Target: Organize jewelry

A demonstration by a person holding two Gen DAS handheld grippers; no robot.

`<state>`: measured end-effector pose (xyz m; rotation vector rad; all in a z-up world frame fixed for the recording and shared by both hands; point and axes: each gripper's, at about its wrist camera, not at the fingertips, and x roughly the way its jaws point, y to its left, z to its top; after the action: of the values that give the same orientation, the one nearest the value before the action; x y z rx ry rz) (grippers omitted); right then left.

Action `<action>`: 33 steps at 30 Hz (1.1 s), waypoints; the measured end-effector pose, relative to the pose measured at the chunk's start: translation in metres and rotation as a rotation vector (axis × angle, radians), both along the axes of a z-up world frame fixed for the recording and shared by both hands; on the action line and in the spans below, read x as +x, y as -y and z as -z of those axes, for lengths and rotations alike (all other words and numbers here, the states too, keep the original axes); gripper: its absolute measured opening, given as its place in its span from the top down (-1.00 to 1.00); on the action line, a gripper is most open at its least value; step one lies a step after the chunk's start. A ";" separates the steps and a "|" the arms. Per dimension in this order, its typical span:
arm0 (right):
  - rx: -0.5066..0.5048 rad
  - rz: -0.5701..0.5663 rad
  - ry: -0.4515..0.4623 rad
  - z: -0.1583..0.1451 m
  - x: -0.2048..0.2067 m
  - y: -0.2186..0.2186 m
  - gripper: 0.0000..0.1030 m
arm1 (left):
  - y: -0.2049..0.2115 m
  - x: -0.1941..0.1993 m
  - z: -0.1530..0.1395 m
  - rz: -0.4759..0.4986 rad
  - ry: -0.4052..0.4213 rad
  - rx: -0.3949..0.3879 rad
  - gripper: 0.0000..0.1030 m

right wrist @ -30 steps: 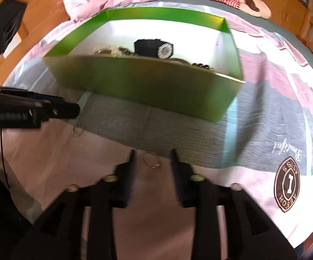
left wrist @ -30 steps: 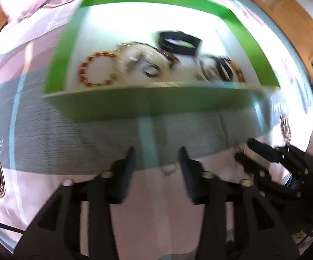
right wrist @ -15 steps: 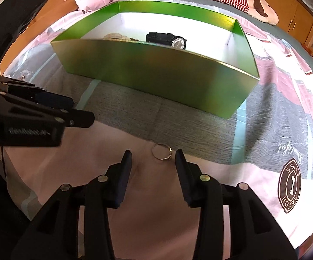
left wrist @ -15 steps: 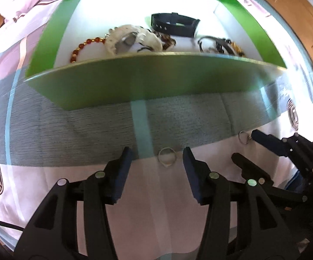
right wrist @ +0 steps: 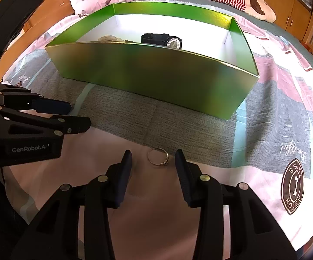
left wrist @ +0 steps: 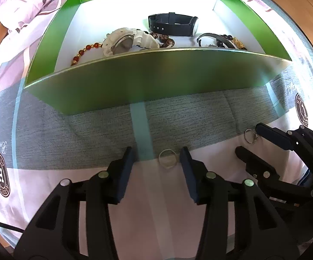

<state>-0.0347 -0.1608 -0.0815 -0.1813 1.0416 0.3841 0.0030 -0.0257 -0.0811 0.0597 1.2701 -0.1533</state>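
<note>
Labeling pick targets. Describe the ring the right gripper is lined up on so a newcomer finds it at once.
Start at the green box on the bedspread and come toward the camera to the pink fabric in front of it. The ring lies flat there, between the open fingers of the right gripper. Unlike the plain band at the left gripper, it has a small setting on its rim.

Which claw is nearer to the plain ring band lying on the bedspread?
Left. The left claw is open with the plain ring band between its fingers, close to the right one. The right claw is off to the side, open around the other ring.
</note>
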 end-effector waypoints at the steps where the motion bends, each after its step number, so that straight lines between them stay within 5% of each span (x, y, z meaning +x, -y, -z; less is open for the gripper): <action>1: 0.001 -0.002 0.002 0.000 -0.001 0.000 0.25 | 0.000 0.000 0.000 -0.003 0.003 0.001 0.35; 4: 0.004 -0.005 0.006 0.000 0.000 0.001 0.47 | -0.001 0.000 -0.003 -0.003 0.010 0.001 0.64; 6: 0.009 -0.014 0.004 0.000 0.000 0.000 0.62 | 0.000 0.000 -0.003 0.003 0.012 0.004 0.64; 24: 0.038 -0.002 0.030 -0.018 -0.003 0.006 0.62 | -0.001 0.000 -0.009 0.000 0.028 0.017 0.64; 33: 0.116 0.000 0.203 -0.095 0.011 0.010 0.62 | -0.035 0.005 -0.113 -0.065 0.319 -0.156 0.65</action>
<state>-0.0233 -0.1708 0.0133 -0.1135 0.8173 0.4164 0.0075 0.0095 0.0322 -0.0887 0.9378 -0.1783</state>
